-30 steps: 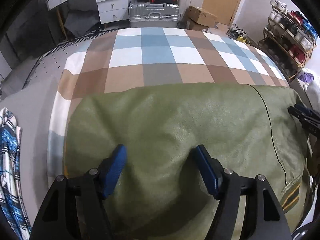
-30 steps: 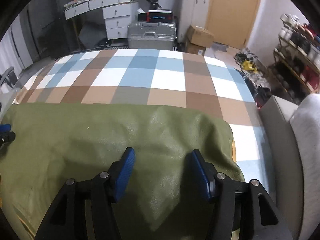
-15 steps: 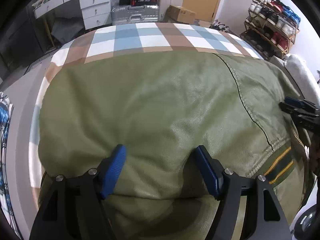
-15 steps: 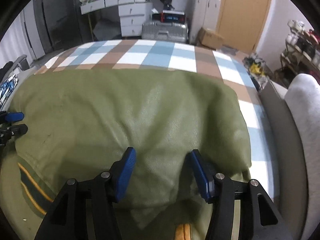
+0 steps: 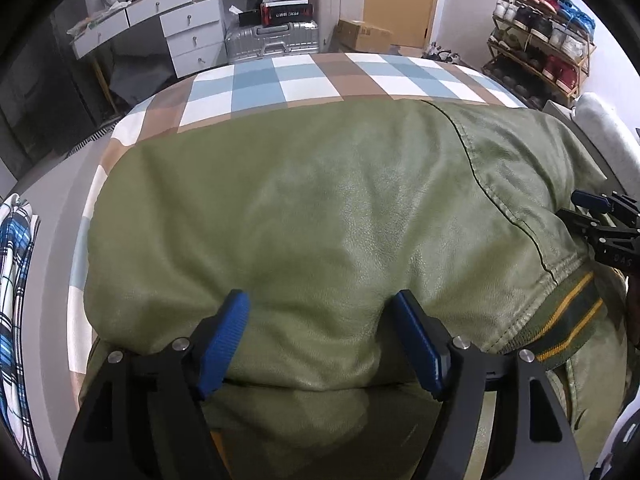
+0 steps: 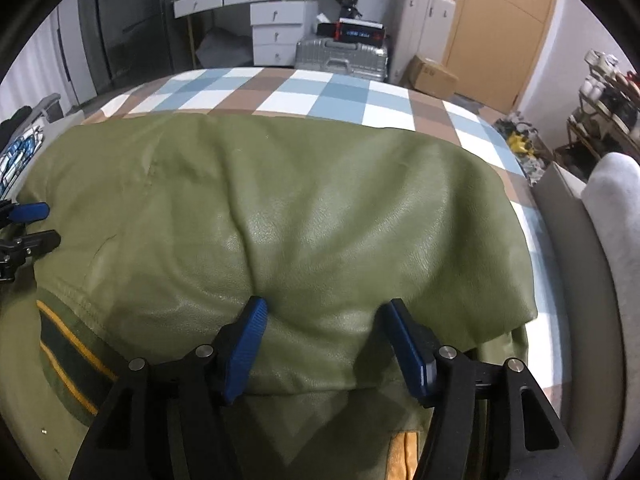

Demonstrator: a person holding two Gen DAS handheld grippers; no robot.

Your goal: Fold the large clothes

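Since half a second ago both tools have drawn a little further back toward the near edge of the bed, and the folded green jacket [image 5: 328, 216] now leaves a wider band of the checked bedspread [image 5: 304, 80] uncovered at the far side. Compared with a second ago, the jacket's upper layer reaches much further across the bed.

Left tool [image 5: 324, 344] stands with its blue pads [image 5: 226, 340] spread wide, a rounded fold of the jacket bulging up between them; the pads flank the fold and do not pinch it. Right tool [image 6: 326, 344] is likewise wide apart, its blue pads [image 6: 244, 350] on either side of a soft ridge of the same fabric.

The jacket lies on the bed, doubled over so that its near edge forms a thick roll just in front of both tools. A striped rib hem [image 5: 568, 320] in dark green and yellow shows at the right of the left wrist view, and a dark seam [image 5: 492, 200] runs diagonally across the jacket. An orange lining [image 6: 404, 456] peeks out beneath the fold in the right wrist view.

At the left of the bed lies a blue plaid cloth [image 5: 12, 280]. Beyond the bed stand a silver suitcase [image 6: 344, 56], white drawers [image 6: 276, 36], a cardboard box [image 6: 434, 74] and a shoe rack [image 5: 540, 28].
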